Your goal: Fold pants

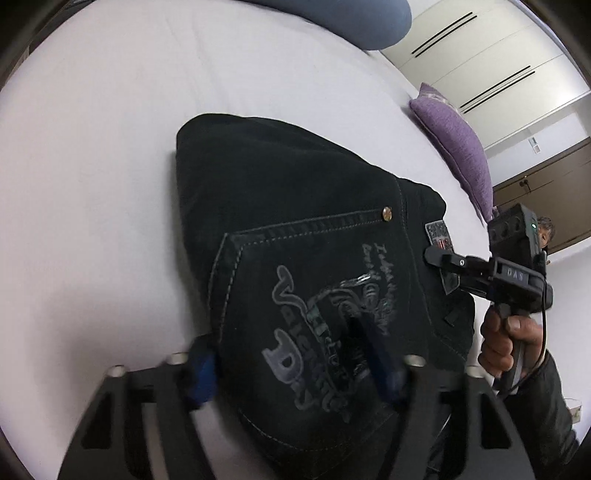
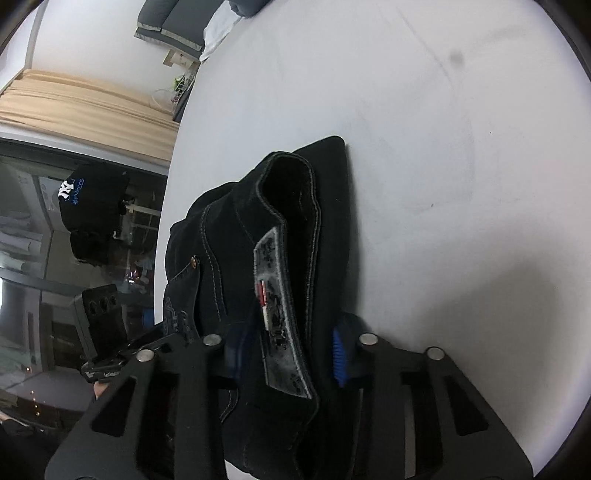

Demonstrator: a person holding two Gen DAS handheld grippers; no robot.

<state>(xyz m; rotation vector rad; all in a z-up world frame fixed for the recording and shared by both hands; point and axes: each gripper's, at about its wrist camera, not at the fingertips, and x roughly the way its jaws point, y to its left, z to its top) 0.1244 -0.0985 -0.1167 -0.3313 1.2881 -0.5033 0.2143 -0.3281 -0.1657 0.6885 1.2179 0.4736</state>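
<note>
Black folded pants [image 1: 295, 206] lie on the white bed [image 1: 92, 166], back pocket with grey lettering facing up. My left gripper [image 1: 291, 369] straddles the pocket end. Its blue pads [image 1: 201, 373] stand apart, one at the pants' left edge and one over the pocket. The cloth between them lies flat, so it is open. My right gripper [image 2: 288, 354] is at the waistband, where the folded waist and its grey patch [image 2: 277, 295] fill the gap between the pads. In the left wrist view that right gripper [image 1: 437, 262] reaches in from the right, held by a hand [image 1: 509, 343].
A purple cushion [image 1: 454, 147] lies along the bed's right side and a blue-grey pillow [image 1: 354, 22] at the far end. White wardrobe doors [image 1: 498, 55] stand beyond. In the right wrist view the bed's edge [image 2: 166, 221] runs left of the pants, with a black cap [image 2: 92, 192] past it.
</note>
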